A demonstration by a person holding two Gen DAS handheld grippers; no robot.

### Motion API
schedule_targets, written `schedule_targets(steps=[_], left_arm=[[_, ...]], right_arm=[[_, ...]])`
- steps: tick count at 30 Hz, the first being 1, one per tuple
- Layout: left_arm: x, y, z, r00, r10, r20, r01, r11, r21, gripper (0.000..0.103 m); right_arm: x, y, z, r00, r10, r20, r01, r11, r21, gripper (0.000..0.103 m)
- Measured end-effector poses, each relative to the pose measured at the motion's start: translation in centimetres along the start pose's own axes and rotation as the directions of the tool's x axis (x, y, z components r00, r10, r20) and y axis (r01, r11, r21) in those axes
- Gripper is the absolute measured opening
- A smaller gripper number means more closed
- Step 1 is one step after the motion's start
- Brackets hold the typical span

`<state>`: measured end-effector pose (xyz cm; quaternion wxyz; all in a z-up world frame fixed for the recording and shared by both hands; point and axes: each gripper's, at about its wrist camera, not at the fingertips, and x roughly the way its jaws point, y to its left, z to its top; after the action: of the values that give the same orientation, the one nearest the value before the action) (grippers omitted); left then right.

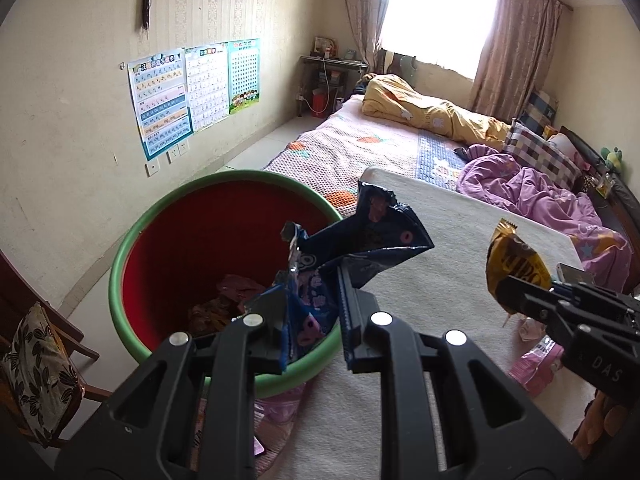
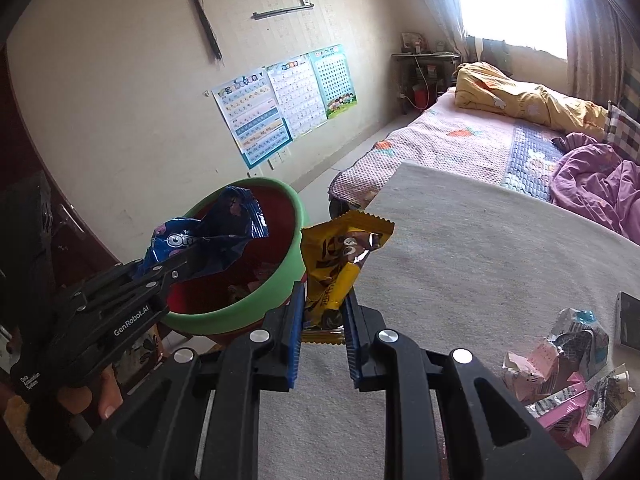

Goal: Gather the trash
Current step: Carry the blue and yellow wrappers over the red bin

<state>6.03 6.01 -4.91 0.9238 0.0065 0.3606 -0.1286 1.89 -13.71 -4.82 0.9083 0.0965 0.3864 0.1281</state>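
Trash here takes the form of snack wrappers, and two of them are pinched in the jaws. One dark blue wrapper (image 1: 352,240) sticks up from between the pads of the left hand-held gripper (image 1: 310,312), whose jaws are closed tight on its lower end; it hangs over the near rim of the one red bin with a green rim (image 1: 132,248), which stands just beside the left edge of the desk (image 1: 448,280). One yellow wrapper (image 2: 344,264) stands up out of the right hand-held gripper (image 2: 322,316), also clamped narrowly on it, over the desk's left edge and just to the right of the bin. From the right wrist view the blue wrapper sits to the left of the yellow one, nearer the bin's opening. Inside the bin lie some crumpled wrappers (image 1: 224,300), too jumbled to count. On the desk to the right, well apart from both grippers, lies a small heap of pink and white wrappers (image 2: 568,372), about three or four pieces. One dark flat object (image 2: 630,320) lies at the desk's right edge. A bed (image 1: 380,140) runs behind the desk.
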Motion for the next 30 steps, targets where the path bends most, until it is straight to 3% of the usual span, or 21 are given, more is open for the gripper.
schedule_targets(steps=[30], left_arm=[[0.9,6.7,1.1,0.999,0.026,-0.018,-0.026,1.000,0.012,0.018]], right_arm=[[3.9,6.1,2.0,1.000,0.029,0.006,-0.029,0.999,-0.040,0.019]])
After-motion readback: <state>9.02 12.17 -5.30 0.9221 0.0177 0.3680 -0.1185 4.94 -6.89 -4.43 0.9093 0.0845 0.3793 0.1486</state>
